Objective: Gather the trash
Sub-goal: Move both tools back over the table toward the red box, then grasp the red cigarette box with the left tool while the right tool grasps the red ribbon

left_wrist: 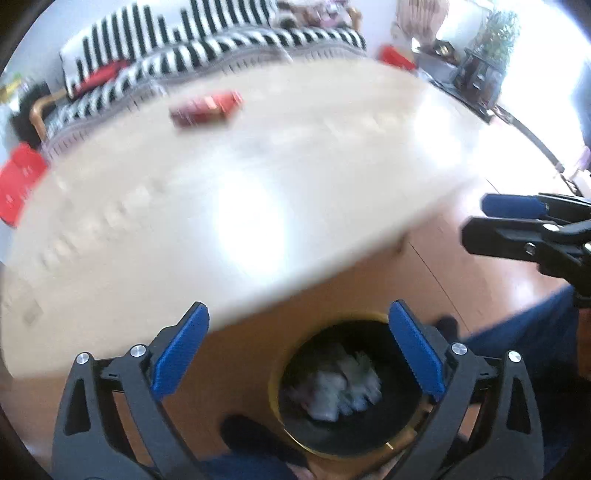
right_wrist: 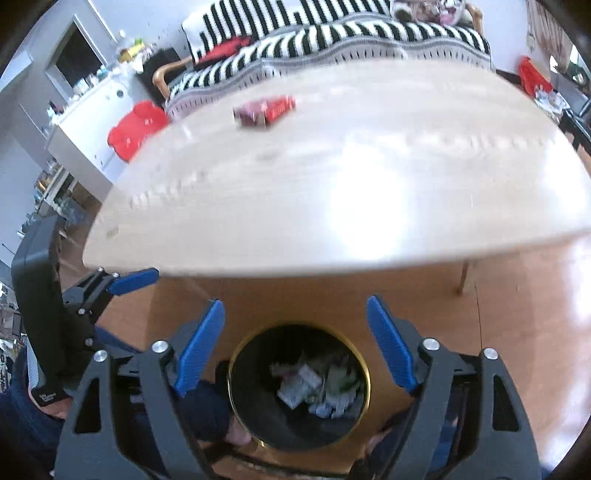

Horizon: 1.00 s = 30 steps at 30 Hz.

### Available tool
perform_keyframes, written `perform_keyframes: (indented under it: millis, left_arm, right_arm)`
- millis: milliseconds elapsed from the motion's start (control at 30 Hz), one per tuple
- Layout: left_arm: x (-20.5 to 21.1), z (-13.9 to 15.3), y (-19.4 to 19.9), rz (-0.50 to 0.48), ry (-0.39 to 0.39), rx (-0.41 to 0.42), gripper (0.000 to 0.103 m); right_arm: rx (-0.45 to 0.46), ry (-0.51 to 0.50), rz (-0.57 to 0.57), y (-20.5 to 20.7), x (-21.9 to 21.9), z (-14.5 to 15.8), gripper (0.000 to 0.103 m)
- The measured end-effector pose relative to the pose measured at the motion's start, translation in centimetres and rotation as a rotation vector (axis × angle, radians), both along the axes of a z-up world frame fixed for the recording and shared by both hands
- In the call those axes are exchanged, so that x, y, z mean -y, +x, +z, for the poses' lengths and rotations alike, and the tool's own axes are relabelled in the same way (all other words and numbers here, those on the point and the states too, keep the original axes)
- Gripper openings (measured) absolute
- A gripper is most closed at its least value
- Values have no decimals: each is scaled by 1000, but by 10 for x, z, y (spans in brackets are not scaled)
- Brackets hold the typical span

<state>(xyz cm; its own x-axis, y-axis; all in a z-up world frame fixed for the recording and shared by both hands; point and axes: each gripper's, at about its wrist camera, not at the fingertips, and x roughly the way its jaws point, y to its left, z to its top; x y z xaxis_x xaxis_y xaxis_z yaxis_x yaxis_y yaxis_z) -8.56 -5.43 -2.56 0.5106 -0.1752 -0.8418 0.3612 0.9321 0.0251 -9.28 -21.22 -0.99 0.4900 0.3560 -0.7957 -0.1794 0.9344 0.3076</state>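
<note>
A black bin with a gold rim (left_wrist: 275, 376) (right_wrist: 364, 354) stands on the floor below both grippers, holding crumpled paper trash (left_wrist: 341, 387) (right_wrist: 314, 384). My left gripper (left_wrist: 295, 347) is open and empty above the bin. My right gripper (right_wrist: 295, 347) is open and empty above the bin too. A red packet (left_wrist: 205, 109) (right_wrist: 264, 109) lies on the far part of the light wooden table (left_wrist: 184, 206) (right_wrist: 332, 177). The right gripper shows side-on in the left wrist view (left_wrist: 509, 218); the left gripper shows in the right wrist view (right_wrist: 125, 282).
A striped sofa (left_wrist: 207, 48) (right_wrist: 332, 33) sits behind the table. Red chairs (left_wrist: 18, 181) (right_wrist: 135, 127) stand at the table's far side. A white cabinet (right_wrist: 85, 118) is at left. A table leg (right_wrist: 463, 277) stands on the wooden floor. The person's legs are beside the bin.
</note>
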Motion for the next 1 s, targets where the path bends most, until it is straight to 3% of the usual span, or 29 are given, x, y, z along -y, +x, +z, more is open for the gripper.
perform_keyframes:
  millis: [100,200,300,500,767,867,1000]
  left_arm:
    - [-9,21,52,41,2,72,96]
    - [-11,25,109,53,16,103,96]
    - [-13,17,163,83,38,137,96]
    - [-15,-14,247,97,6,114,96]
    - [-15,-45,290,107,40,85,96]
    - [-26,-45,297,123,-50,60,90]
    - [-38,-42,293,162,-46,64,89]
  right_arm:
    - [41,-16,7,43,-4,14,84]
    - [19,42,12,92,-7,12,84]
    - [9,43,11,140,-12,4,84]
    - [27,-25,4,199,-21,-23,84]
    - [-4,-34,33,233,-33,-47,84]
    - [-13,-26,28,240,-32,-50,84]
    - [-10,-51,39,250,-33,-52,84]
